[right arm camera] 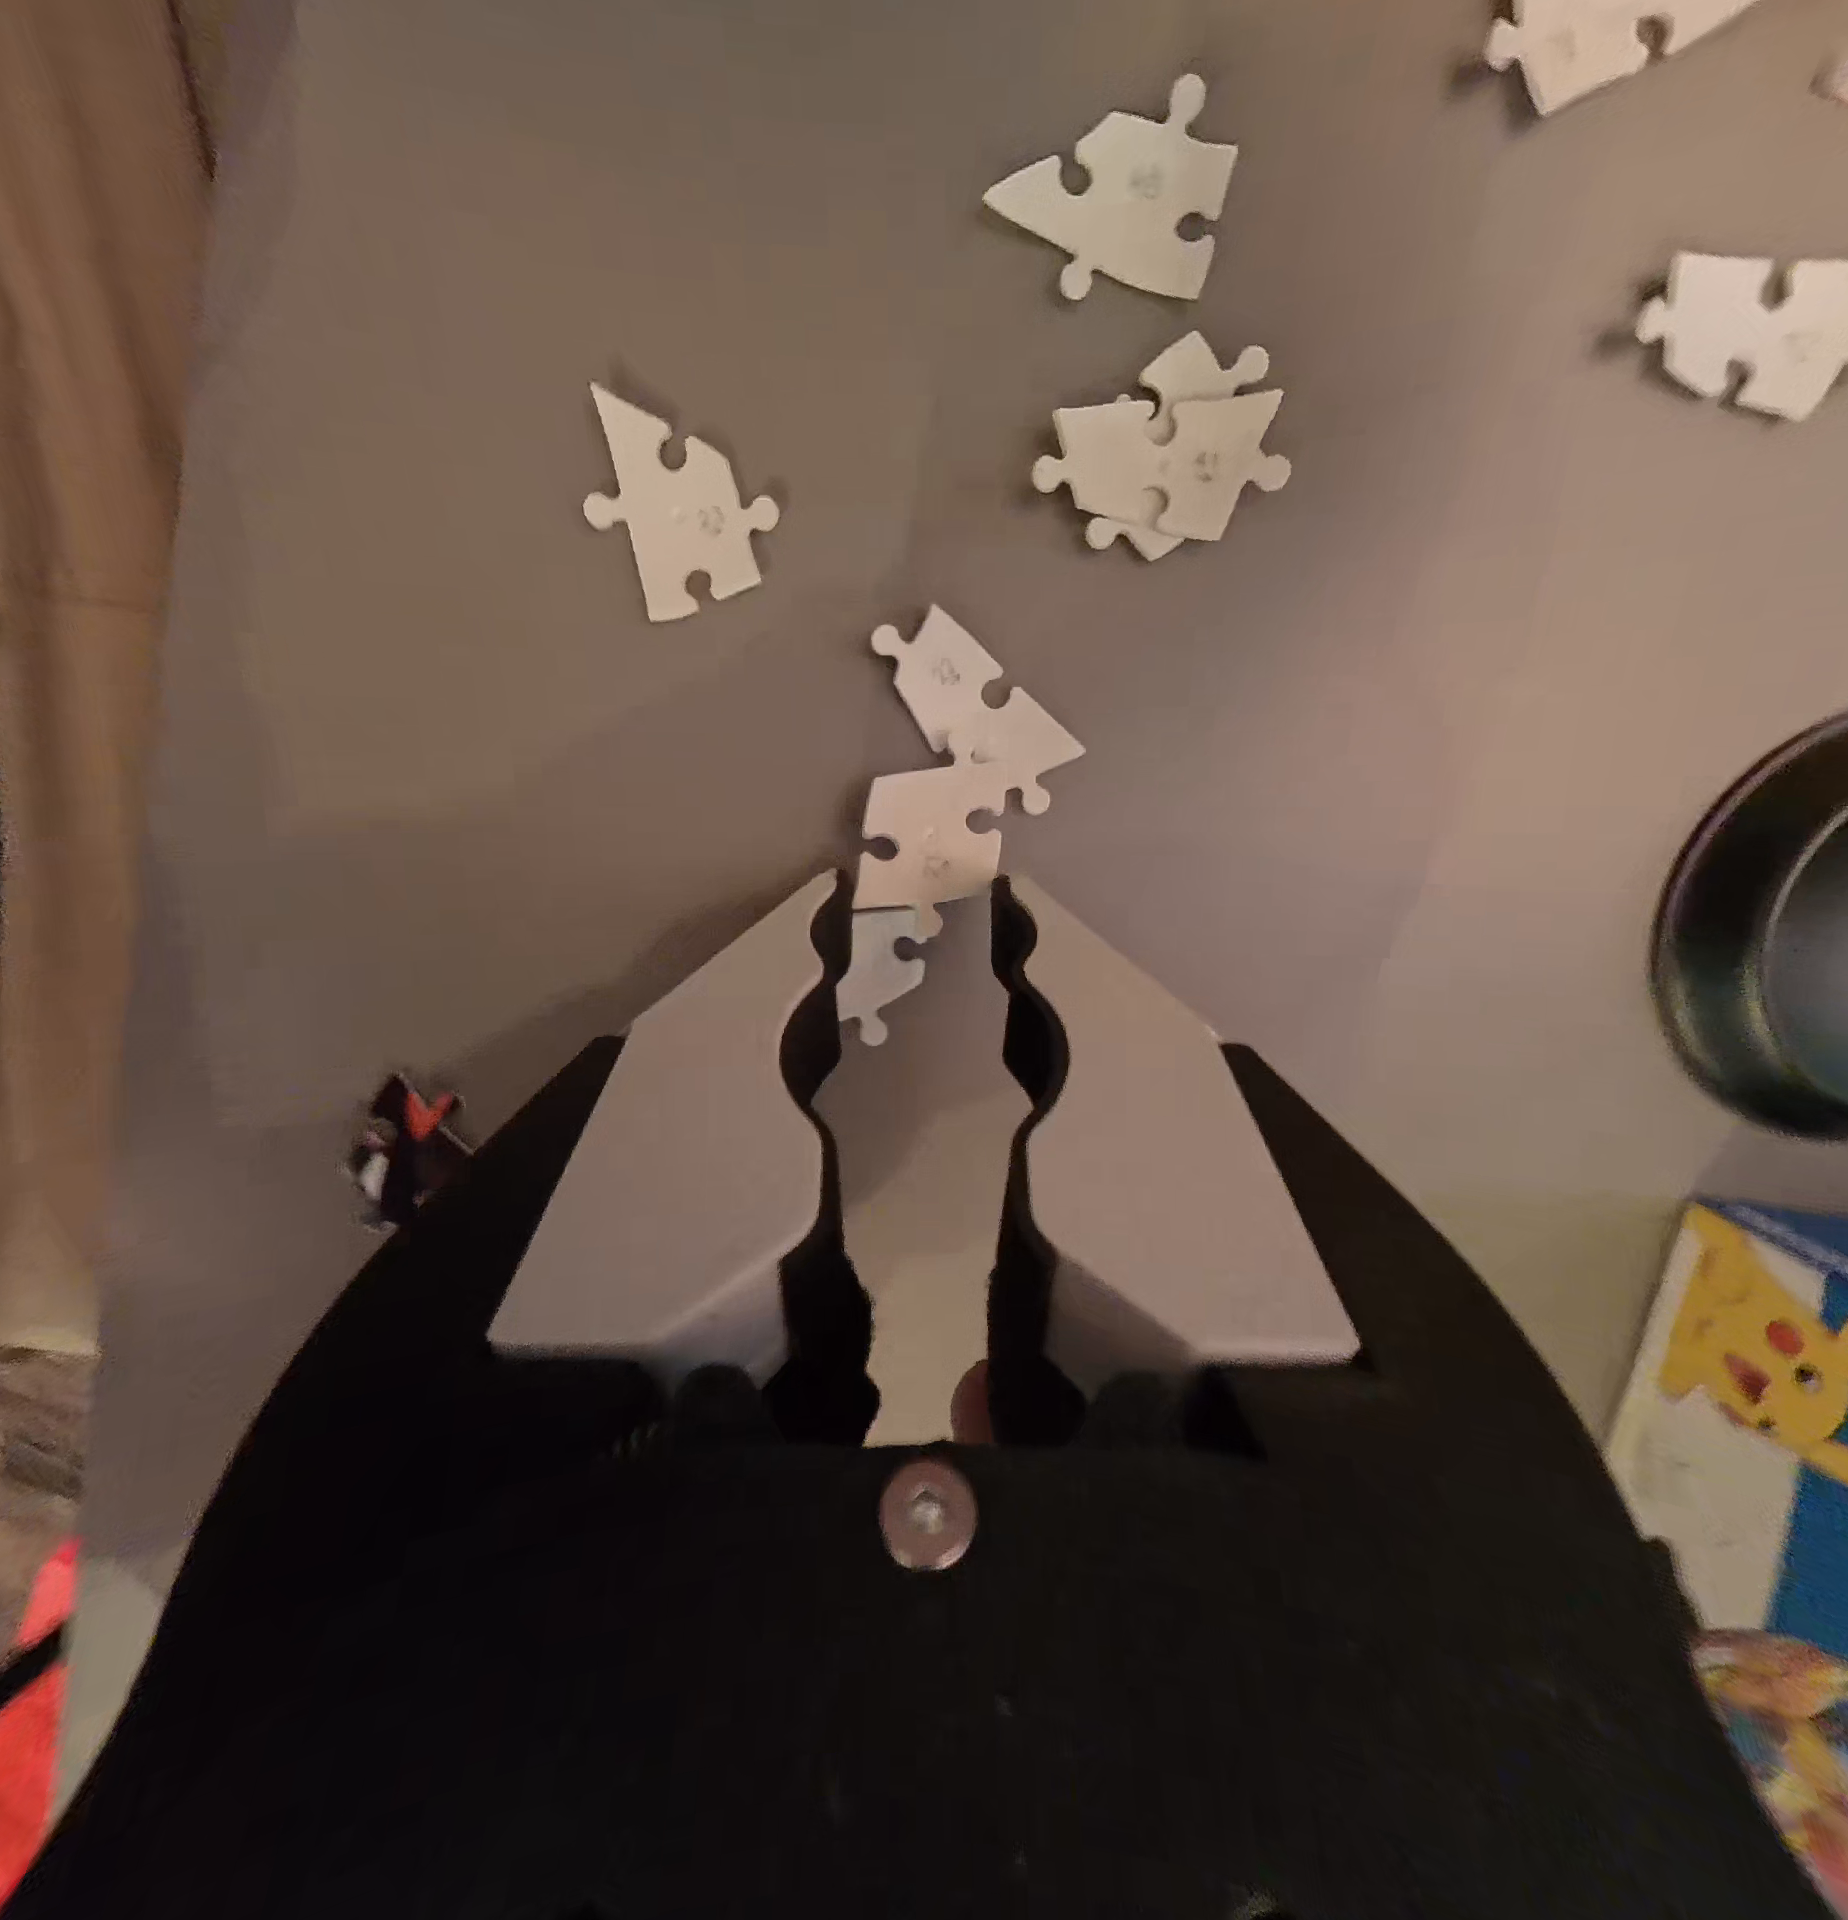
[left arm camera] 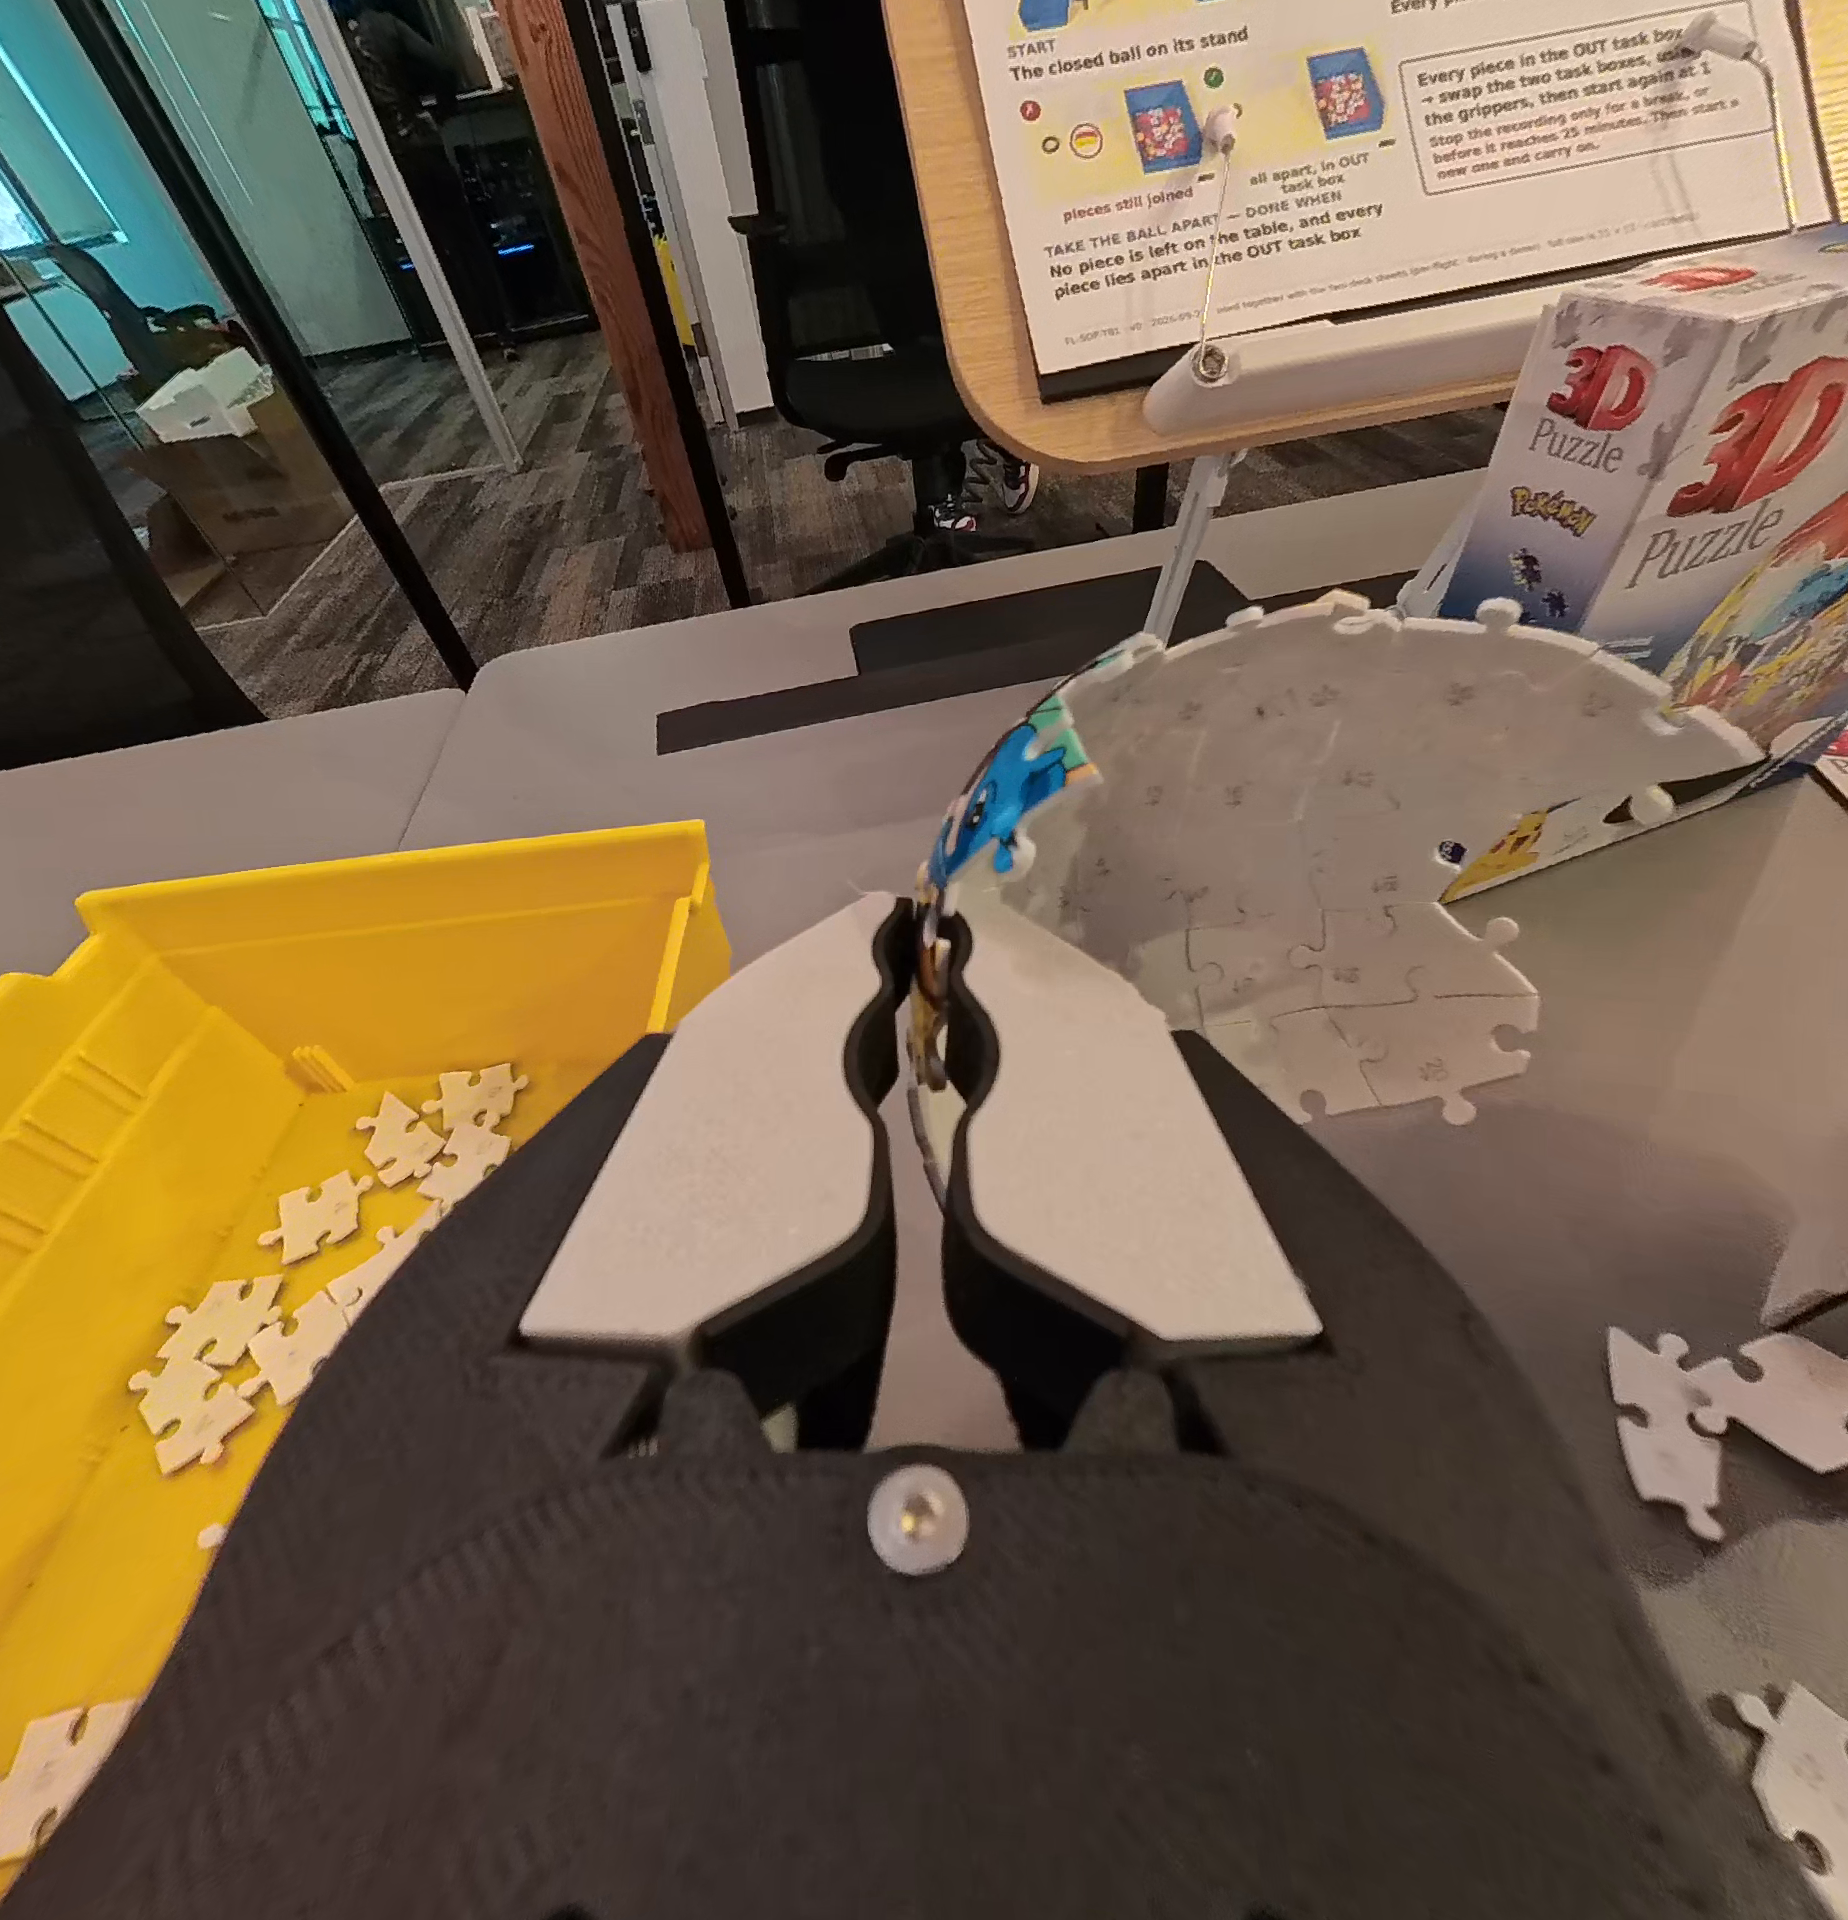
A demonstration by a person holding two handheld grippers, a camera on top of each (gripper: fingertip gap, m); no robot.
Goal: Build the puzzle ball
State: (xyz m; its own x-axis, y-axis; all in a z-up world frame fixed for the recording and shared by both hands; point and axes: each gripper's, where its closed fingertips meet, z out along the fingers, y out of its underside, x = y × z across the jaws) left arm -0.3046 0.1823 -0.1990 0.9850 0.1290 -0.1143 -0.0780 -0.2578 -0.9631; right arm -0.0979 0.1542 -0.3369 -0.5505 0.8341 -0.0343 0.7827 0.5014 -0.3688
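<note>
In the left wrist view my left gripper (left arm camera: 930,935) is shut on the rim of the half-built puzzle ball shell (left arm camera: 1315,831), whose white inside faces me; a blue picture shows on its outer left edge. In the right wrist view my right gripper (right arm camera: 920,894) is open, pointing down at the grey table (right arm camera: 432,727). A small cluster of white, face-down puzzle pieces (right arm camera: 935,831) lies just past and between its fingertips. More loose pieces lie beyond, such as a single piece (right arm camera: 681,509) and an overlapping pair (right arm camera: 1169,457).
A yellow bin (left arm camera: 380,935) with several white pieces stands left of the left gripper. The puzzle box (left arm camera: 1709,499) and an instruction board (left arm camera: 1315,156) stand behind the shell. A dark round stand (right arm camera: 1793,925), a printed sheet (right arm camera: 1751,1434) and one dark face-up piece (right arm camera: 406,1143) lie by the right gripper. My hands' fingertips stand some 25 cm from each other.
</note>
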